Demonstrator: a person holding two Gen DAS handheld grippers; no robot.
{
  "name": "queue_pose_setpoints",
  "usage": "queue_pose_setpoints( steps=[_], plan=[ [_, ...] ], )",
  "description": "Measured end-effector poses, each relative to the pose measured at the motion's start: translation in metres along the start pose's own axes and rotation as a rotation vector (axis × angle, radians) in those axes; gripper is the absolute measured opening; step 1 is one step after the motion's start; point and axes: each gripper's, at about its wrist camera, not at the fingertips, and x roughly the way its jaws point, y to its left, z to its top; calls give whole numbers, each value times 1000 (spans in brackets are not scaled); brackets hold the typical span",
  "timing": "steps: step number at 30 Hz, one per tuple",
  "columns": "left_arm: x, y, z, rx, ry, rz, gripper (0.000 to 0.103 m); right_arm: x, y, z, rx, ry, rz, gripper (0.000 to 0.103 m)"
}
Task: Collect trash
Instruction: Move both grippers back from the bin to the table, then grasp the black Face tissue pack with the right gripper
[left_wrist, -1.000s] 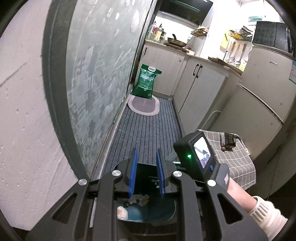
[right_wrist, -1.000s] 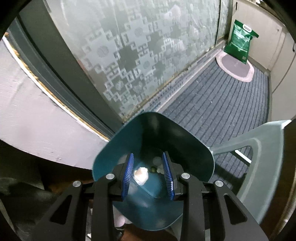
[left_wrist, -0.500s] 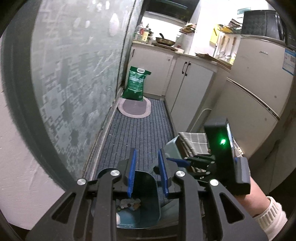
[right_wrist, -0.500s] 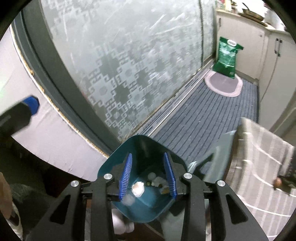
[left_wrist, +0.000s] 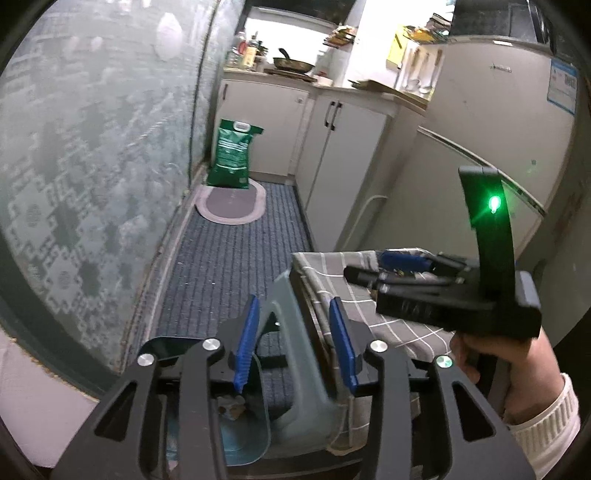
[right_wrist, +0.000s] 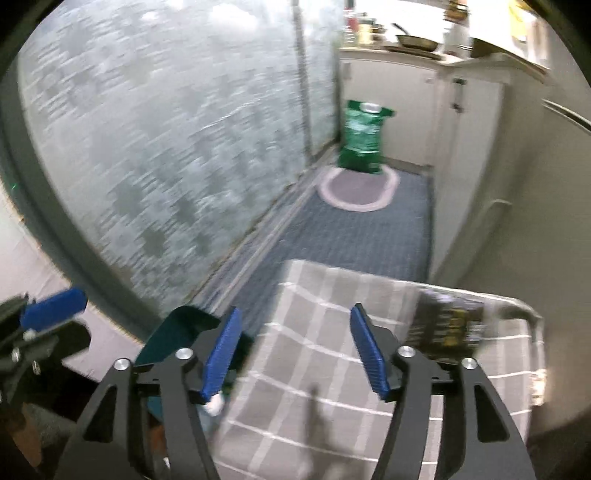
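Note:
A teal dustpan (left_wrist: 240, 435) holds several small scraps of trash (left_wrist: 231, 406) low in the left wrist view. Its grey-green handle (left_wrist: 295, 354) rises between the pads of my left gripper (left_wrist: 293, 339), which stand apart around it; whether they touch it I cannot tell. The dustpan's rim (right_wrist: 177, 332) shows at lower left in the blurred right wrist view. My right gripper (right_wrist: 295, 354) is open and empty, above a grey checked cloth (right_wrist: 332, 369). It also shows in the left wrist view (left_wrist: 406, 266), held by a hand at the right.
A frosted patterned glass door (left_wrist: 92, 166) runs along the left. A striped dark carpet (left_wrist: 229, 266) leads to an oval mat (left_wrist: 231, 203) and a green bag (left_wrist: 234, 155). White cabinets (left_wrist: 343, 155) and a fridge (left_wrist: 498, 129) stand on the right. A dark packet (right_wrist: 447, 325) lies on the cloth.
Both grippers have risen and tilted up. The right gripper has opened, left the dustpan and moved right over the checked cloth. The left gripper's pads have spread wider around the handle.

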Motion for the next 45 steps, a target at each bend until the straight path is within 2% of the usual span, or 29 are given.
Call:
queue_pose_setpoints(
  steps=[4, 9, 16, 19, 21, 28, 29, 31, 34, 38, 45],
  plan=[
    [18, -13, -5, 23, 29, -22, 52, 1, -31, 0, 51, 3, -83, 80],
    [41, -21, -9, 30, 78, -29, 56, 13, -60, -3, 114, 31, -163, 91],
    [65, -30, -12, 43, 118, -48, 63, 42, -76, -5, 125, 107, -229, 94],
    [75, -35, -14, 79, 129, 2, 64, 52, -85, -2, 143, 127, -252, 94],
    [78, -37, -15, 90, 133, 3, 64, 60, -91, -4, 171, 145, -234, 94],
    [86, -58, -14, 125, 128, -35, 64, 67, -96, -10, 172, 147, -212, 92],
    [89, -61, -14, 125, 129, -42, 64, 66, -96, -11, 169, 142, -214, 89],
    [94, -70, -13, 128, 134, -59, 64, 64, -97, -11, 156, 134, -232, 75],
    [102, -82, -15, 150, 145, -81, 63, 57, -102, -12, 154, 116, -211, 70],
    [116, -94, -19, 169, 161, -91, 61, 41, -105, -15, 147, 87, -169, 69],
    [147, -104, -23, 179, 190, -64, 48, -17, -115, -22, 164, -14, -122, 69]
  ],
)
